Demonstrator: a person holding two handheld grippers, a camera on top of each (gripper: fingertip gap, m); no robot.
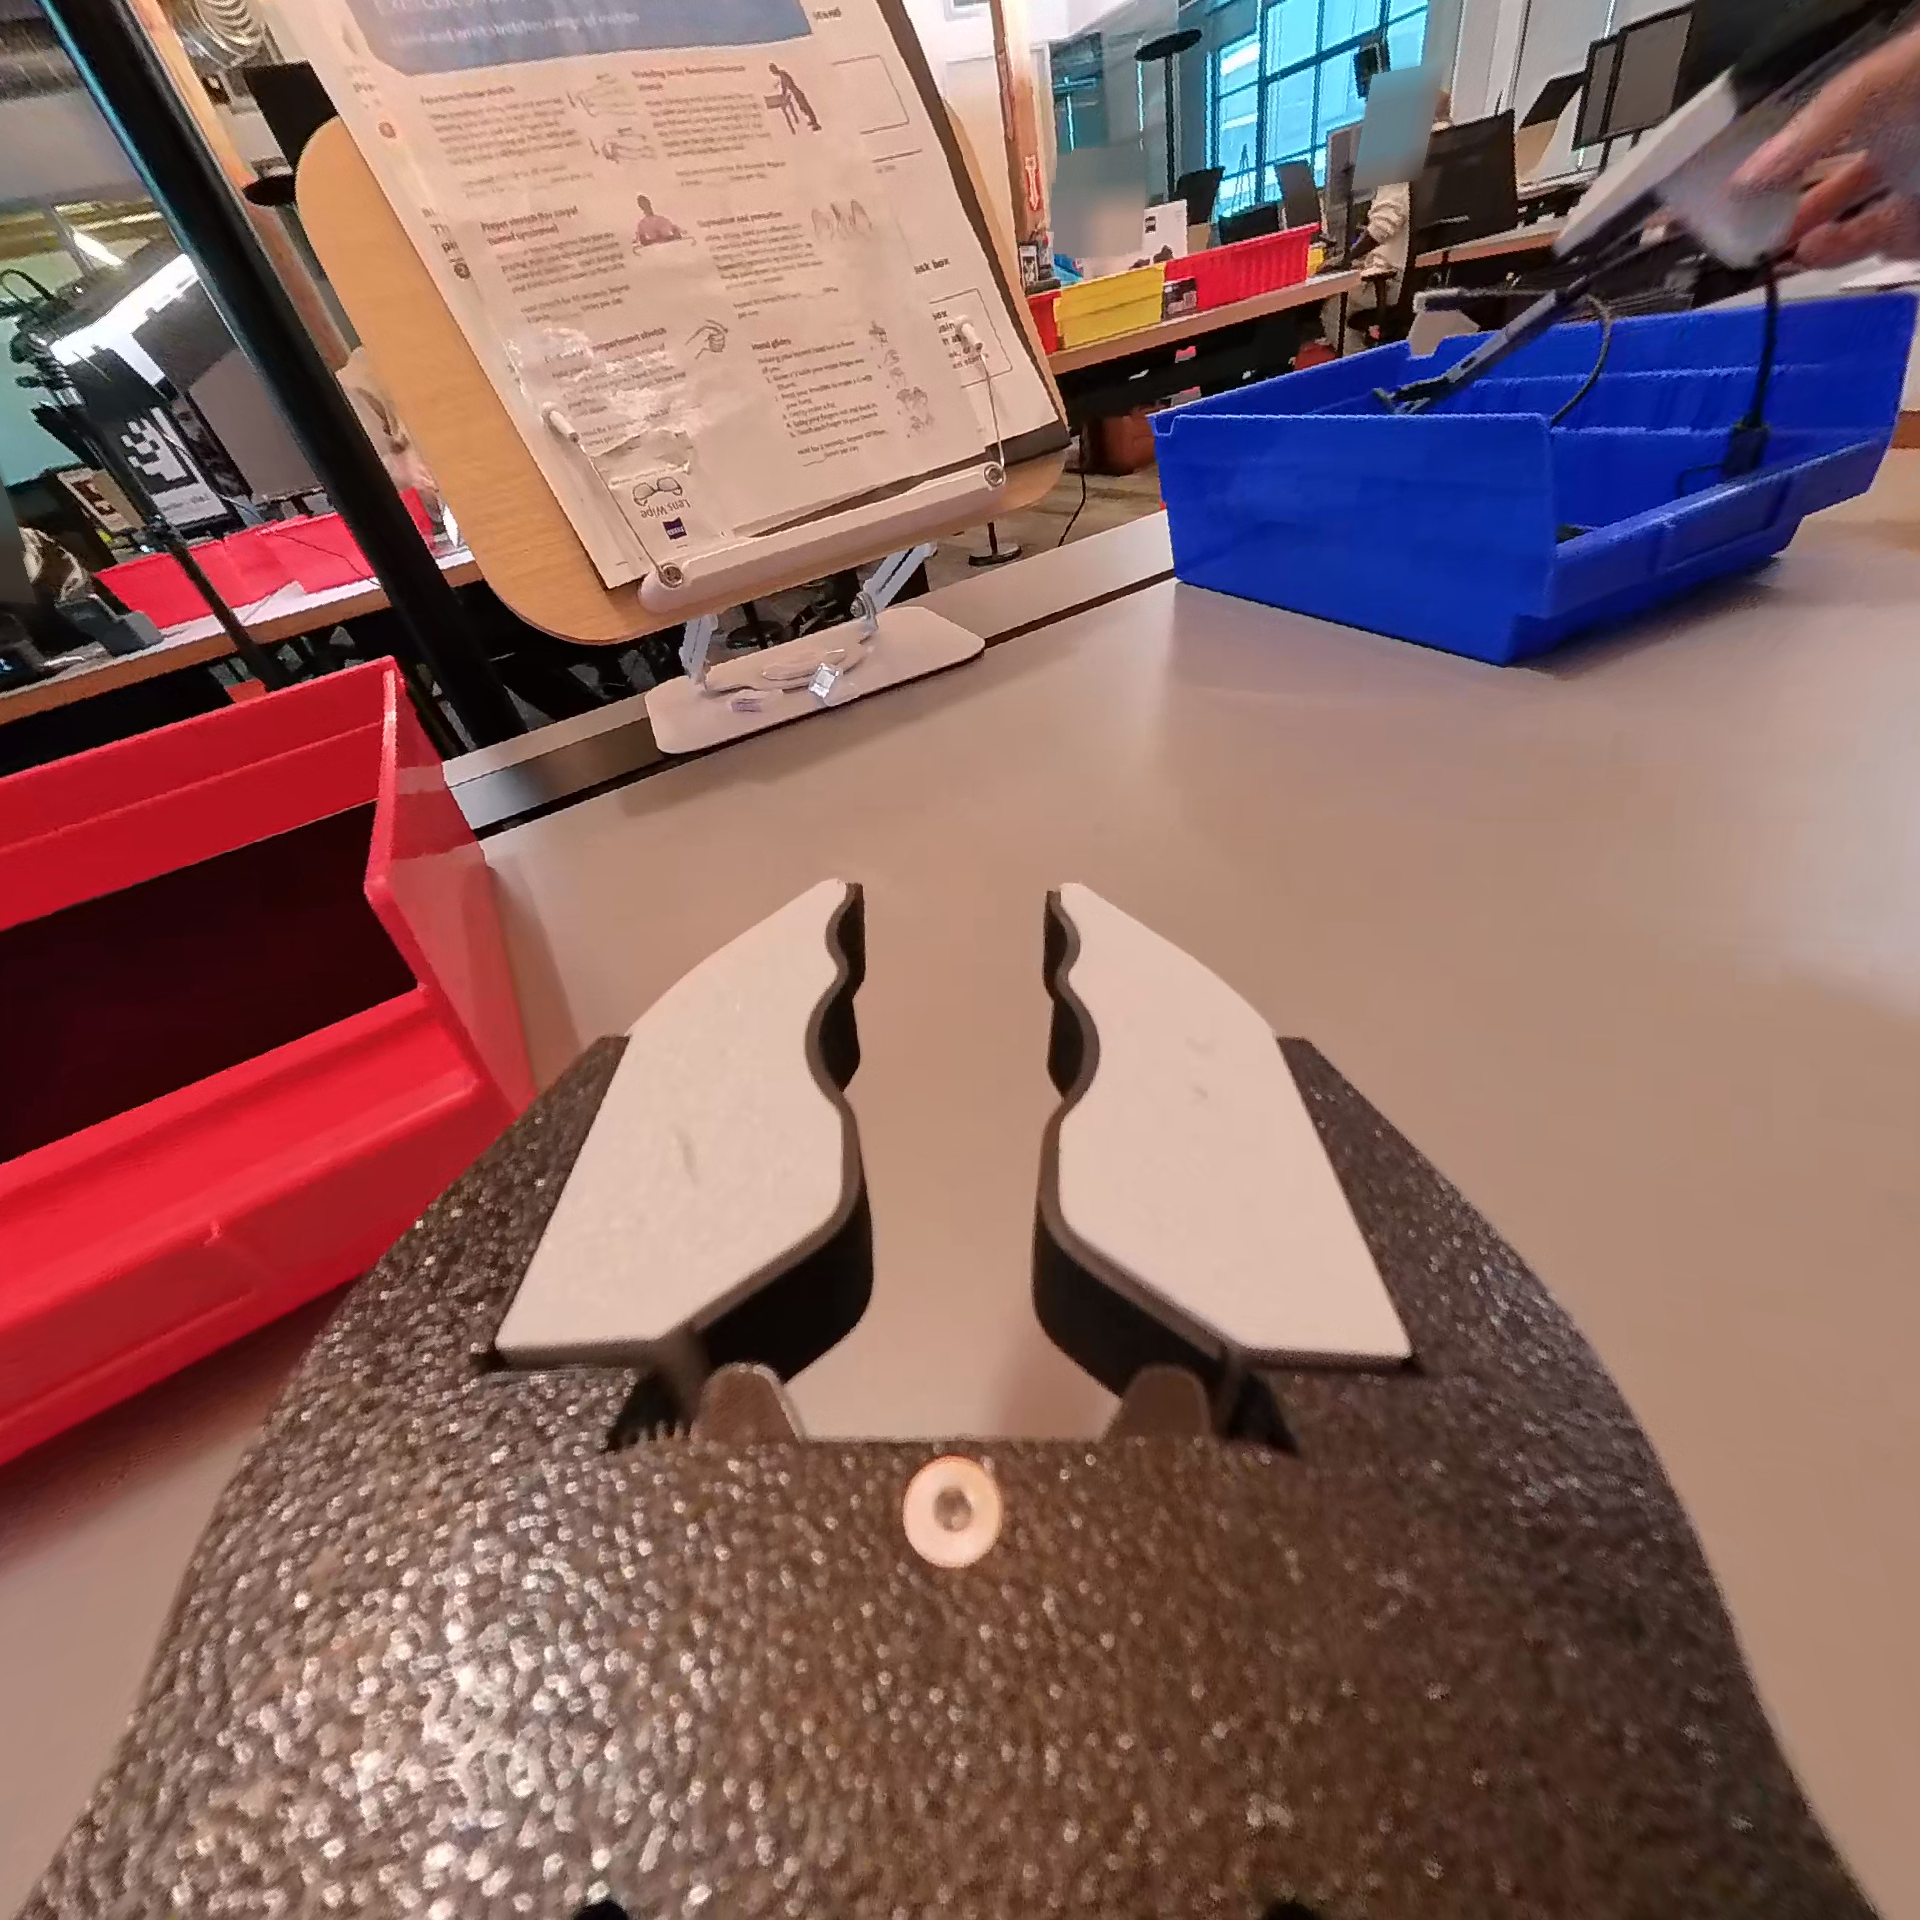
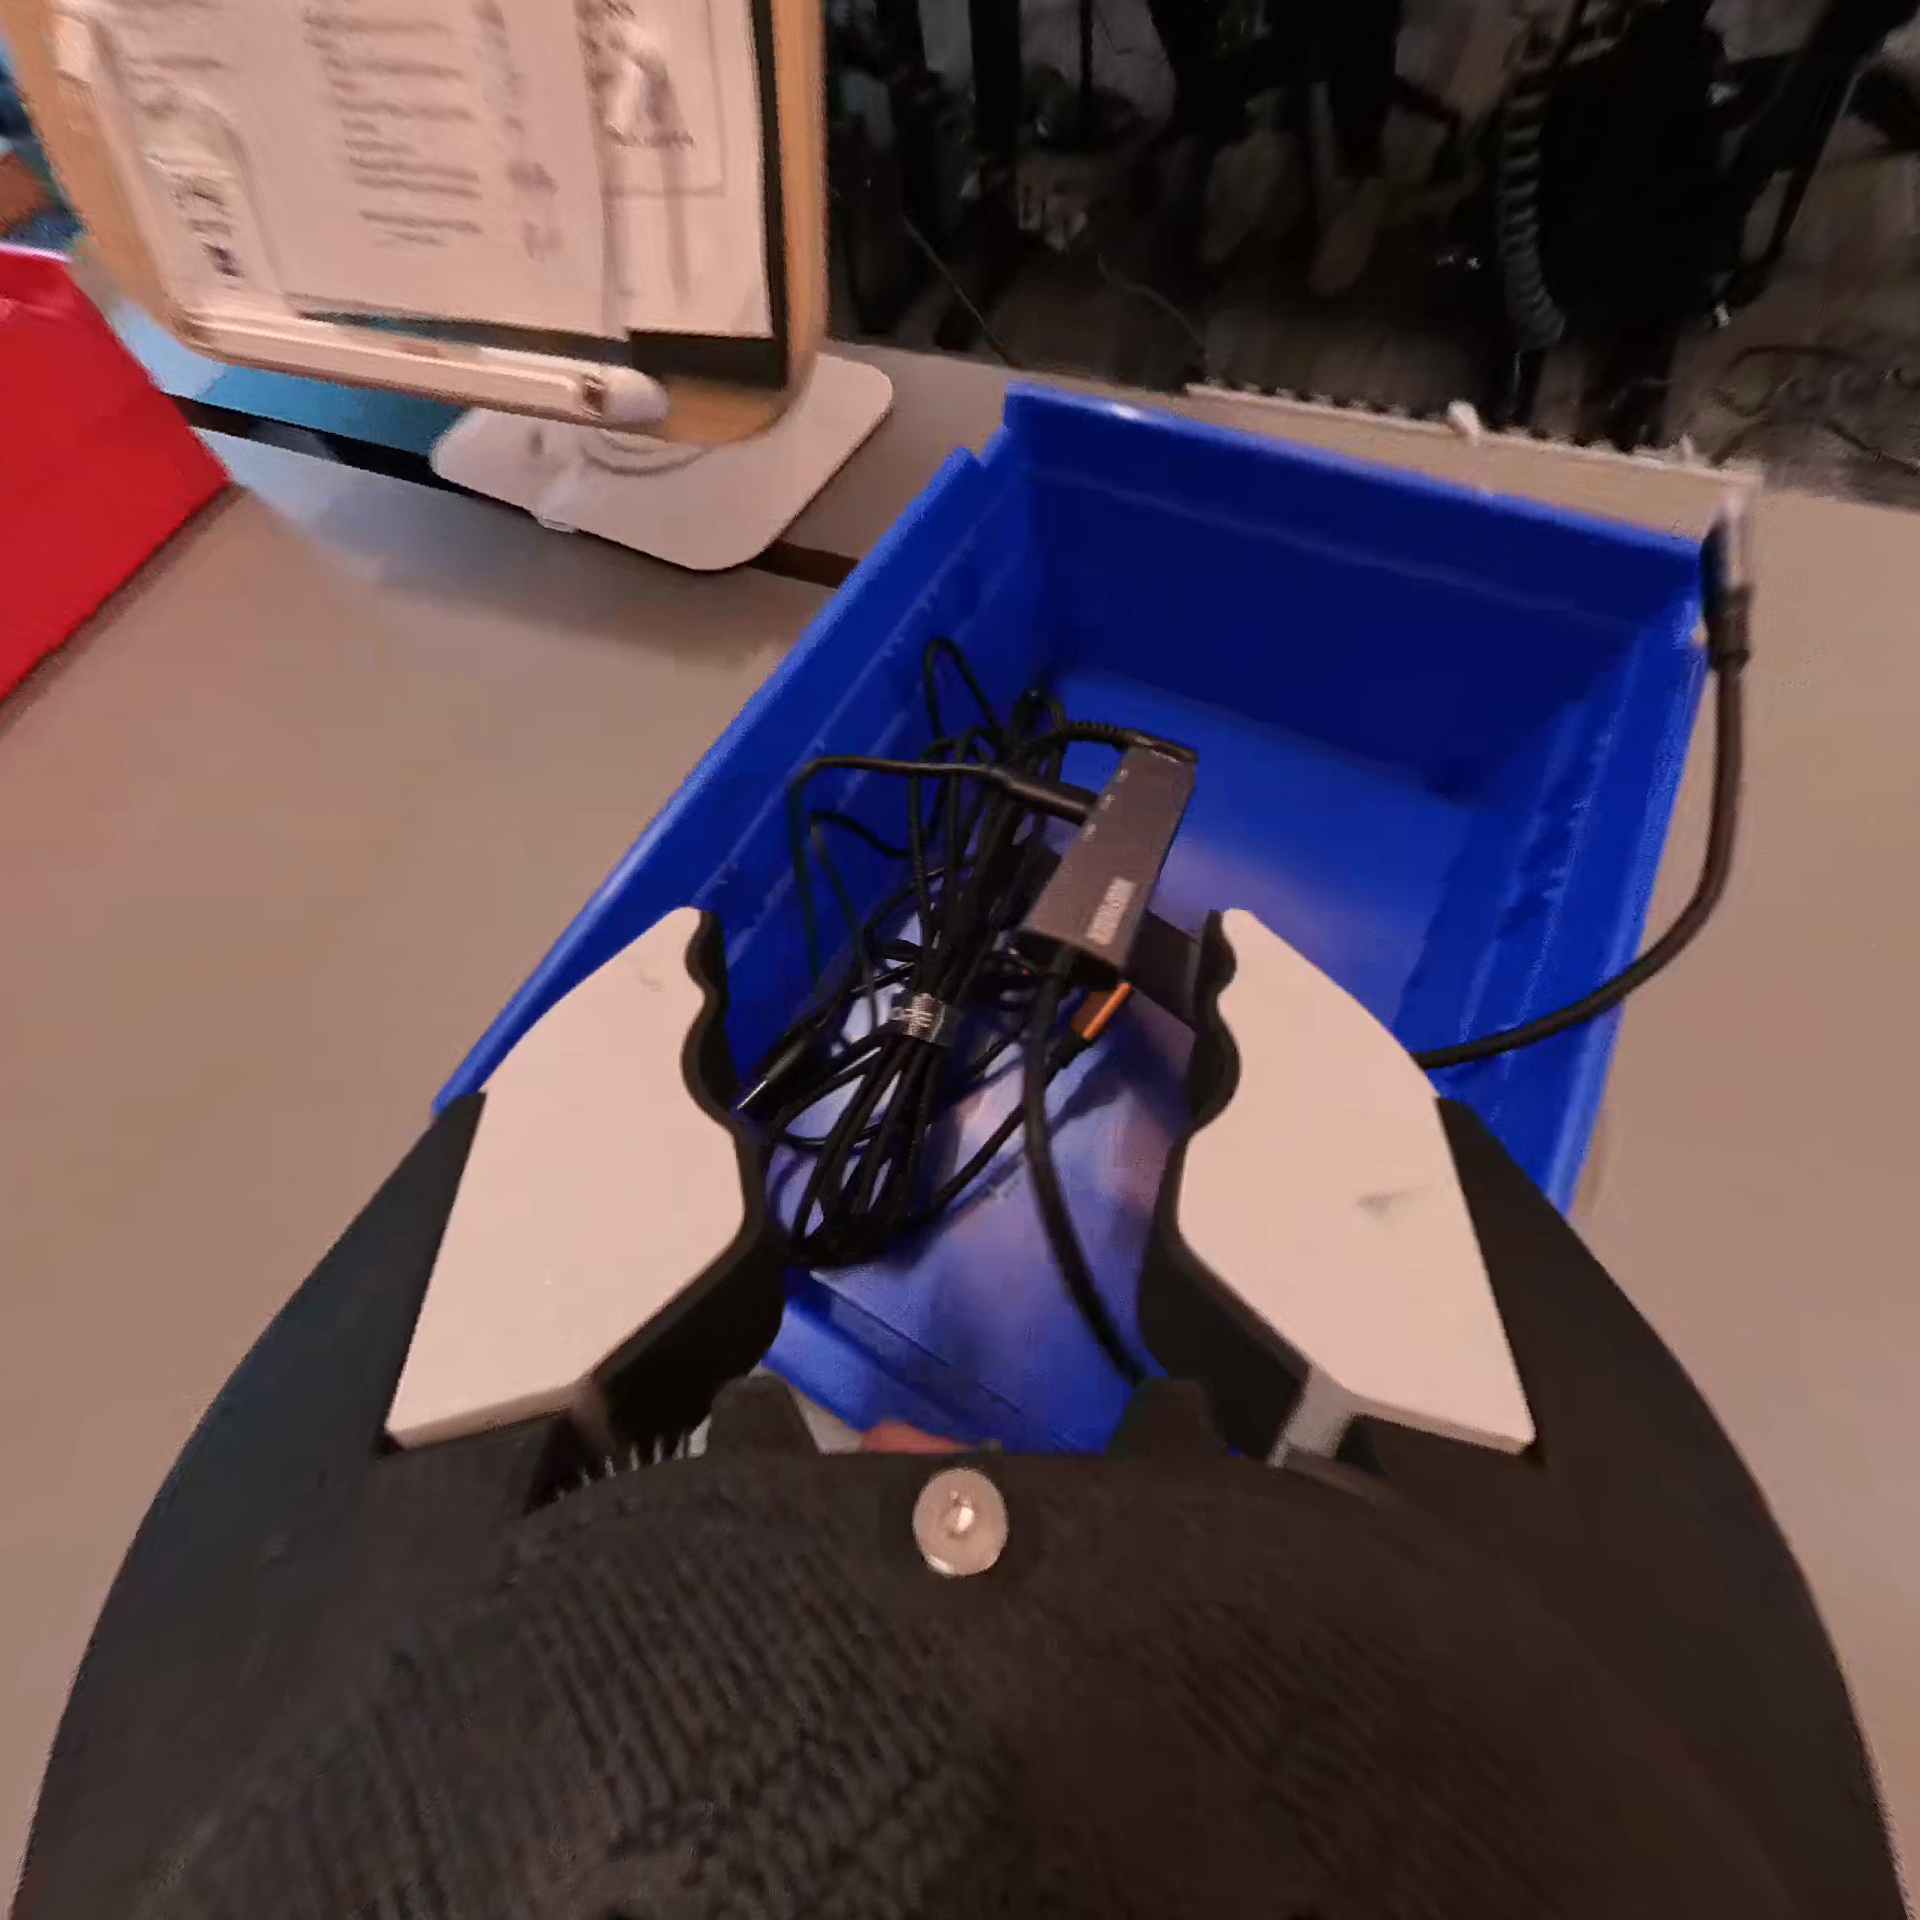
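My right gripper (image 2: 961, 925) is open wide and hovers over a blue bin (image 2: 1351, 468). Inside the bin lies a tangle of black cables (image 2: 894, 997) with a slim grey adapter (image 2: 1112, 862) on top, close to my right fingertip. One black cable (image 2: 1704, 852) runs over the bin's right wall, its plug outside the bin. My left gripper (image 1: 951, 894) is open and empty, low over the grey table (image 1: 1351, 935). In the left wrist view the blue bin (image 1: 1403, 520) stands at the far right, and a hand (image 1: 1849, 177) holds the right gripper above it.
A red bin (image 1: 208, 1195) stands close to the left of my left gripper. A wooden document stand (image 1: 727, 312) holding printed sheets sits at the table's back edge between the bins; it also shows in the right wrist view (image 2: 468, 156). Other desks and coloured bins lie behind. Some 45 cm of space lies between my two pairs of fingers.
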